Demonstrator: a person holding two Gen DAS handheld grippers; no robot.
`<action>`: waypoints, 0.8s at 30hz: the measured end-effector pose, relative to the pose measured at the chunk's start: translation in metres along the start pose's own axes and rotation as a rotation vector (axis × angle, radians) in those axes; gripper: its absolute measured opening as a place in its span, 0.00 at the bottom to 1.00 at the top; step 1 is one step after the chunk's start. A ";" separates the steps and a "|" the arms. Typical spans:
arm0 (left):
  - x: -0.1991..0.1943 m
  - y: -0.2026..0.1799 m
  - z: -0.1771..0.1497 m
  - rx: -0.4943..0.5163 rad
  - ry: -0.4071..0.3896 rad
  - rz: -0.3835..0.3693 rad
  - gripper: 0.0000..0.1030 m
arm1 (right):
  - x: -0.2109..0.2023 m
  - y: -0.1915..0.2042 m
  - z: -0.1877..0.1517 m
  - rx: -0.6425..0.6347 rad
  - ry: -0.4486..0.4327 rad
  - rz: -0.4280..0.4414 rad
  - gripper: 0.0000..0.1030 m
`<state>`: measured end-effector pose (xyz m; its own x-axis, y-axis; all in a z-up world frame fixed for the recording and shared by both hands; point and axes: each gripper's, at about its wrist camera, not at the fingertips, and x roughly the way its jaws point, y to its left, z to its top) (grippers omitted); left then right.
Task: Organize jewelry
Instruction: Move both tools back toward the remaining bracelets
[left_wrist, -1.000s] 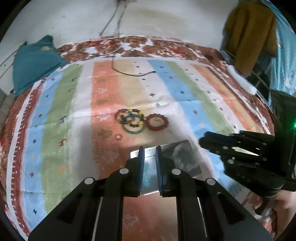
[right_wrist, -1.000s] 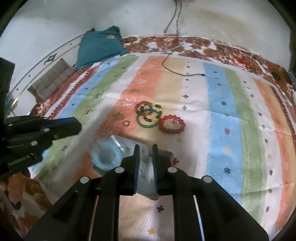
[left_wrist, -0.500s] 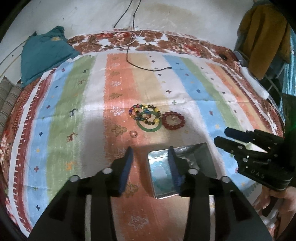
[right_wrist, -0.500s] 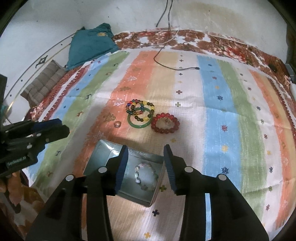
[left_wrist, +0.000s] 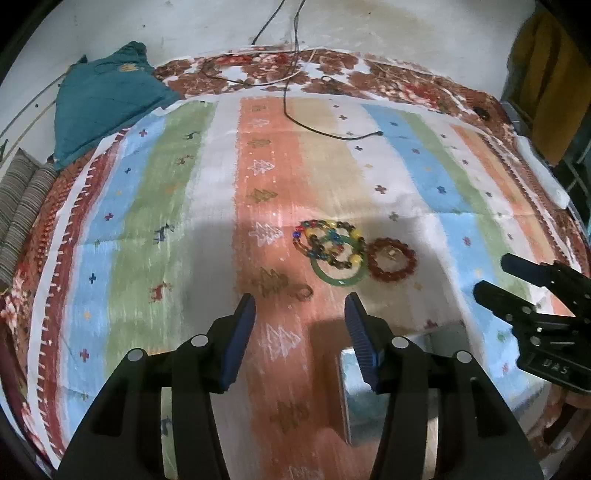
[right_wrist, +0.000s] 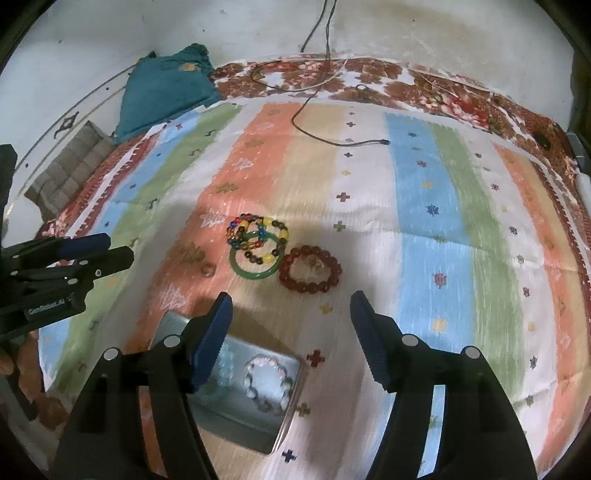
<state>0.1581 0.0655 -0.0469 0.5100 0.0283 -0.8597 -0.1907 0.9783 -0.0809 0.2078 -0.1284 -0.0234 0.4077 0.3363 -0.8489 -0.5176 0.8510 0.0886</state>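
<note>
A metal tin (right_wrist: 236, 417) lies on the striped cloth and holds a pale bead bracelet (right_wrist: 267, 380). It also shows in the left wrist view (left_wrist: 373, 410). Beyond it lie a green bangle (right_wrist: 253, 264), a multicolour bead bracelet (right_wrist: 258, 230), a red bead bracelet (right_wrist: 309, 274) and a small ring (right_wrist: 208, 269). The same pieces show in the left wrist view: bangle (left_wrist: 338, 278), red bracelet (left_wrist: 391, 260), ring (left_wrist: 303, 293). My right gripper (right_wrist: 290, 325) is open and empty above the tin. My left gripper (left_wrist: 300, 325) is open and empty beside the tin.
A black cable (right_wrist: 332, 138) lies across the far part of the cloth. A teal cushion (right_wrist: 166, 88) sits at the far left corner. A striped folded mat (right_wrist: 70, 170) lies off the left edge. A yellow garment (left_wrist: 543, 85) hangs at the right.
Both grippers have opened wide and drawn back and up from the tin. The pale bracelet now lies in the tin.
</note>
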 end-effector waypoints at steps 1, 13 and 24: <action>0.004 0.001 0.003 -0.001 0.004 0.006 0.49 | 0.004 -0.001 0.002 0.001 0.005 -0.004 0.64; 0.040 0.000 0.024 0.014 0.041 0.039 0.52 | 0.044 -0.014 0.015 -0.002 0.077 -0.053 0.64; 0.077 0.005 0.038 0.012 0.073 0.065 0.52 | 0.077 -0.032 0.020 0.023 0.144 -0.089 0.64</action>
<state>0.2277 0.0806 -0.0945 0.4348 0.0768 -0.8972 -0.2105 0.9774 -0.0183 0.2704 -0.1216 -0.0815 0.3381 0.1989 -0.9199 -0.4661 0.8845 0.0199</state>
